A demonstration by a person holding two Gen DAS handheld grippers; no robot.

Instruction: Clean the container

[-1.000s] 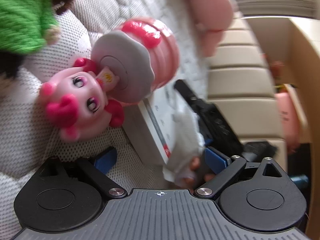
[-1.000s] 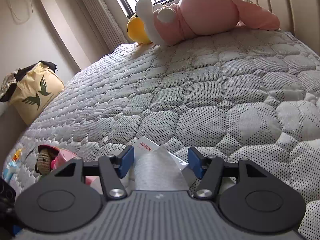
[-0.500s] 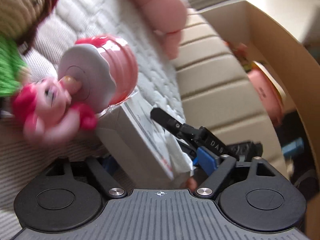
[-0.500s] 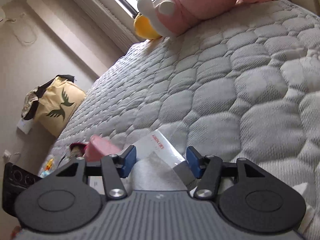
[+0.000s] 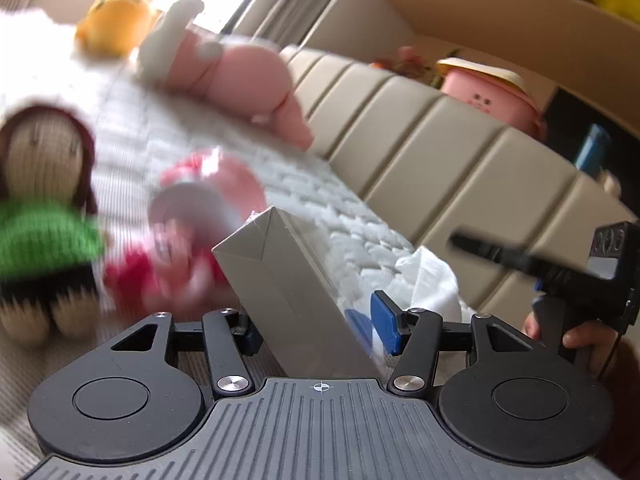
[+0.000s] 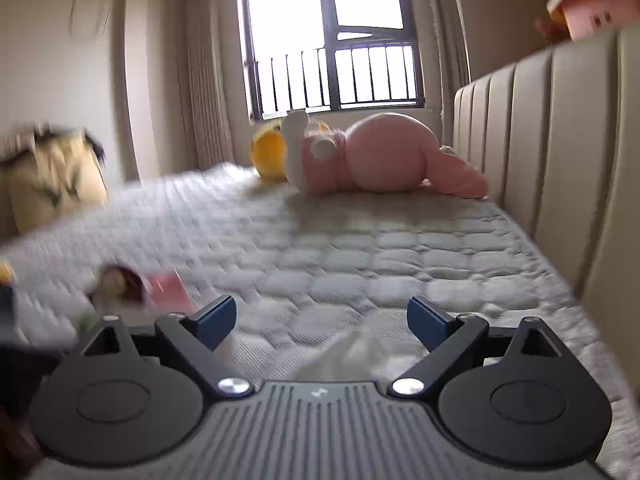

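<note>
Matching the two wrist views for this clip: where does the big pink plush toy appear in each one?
Left wrist view: big pink plush toy lies upper centre-left on the mattress, against the padded headboard, blurred.
Right wrist view: it lies centre, far end of the mattress below the window.
Shared landmark: the yellow plush sits just to its left in both views.

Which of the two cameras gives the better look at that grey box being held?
The left wrist view. There the grey box fills the middle of the picture, gripped between the left gripper jaws, one corner and two faces plain to see. The right wrist view shows none of it, only blurred mattress and toys.
</note>
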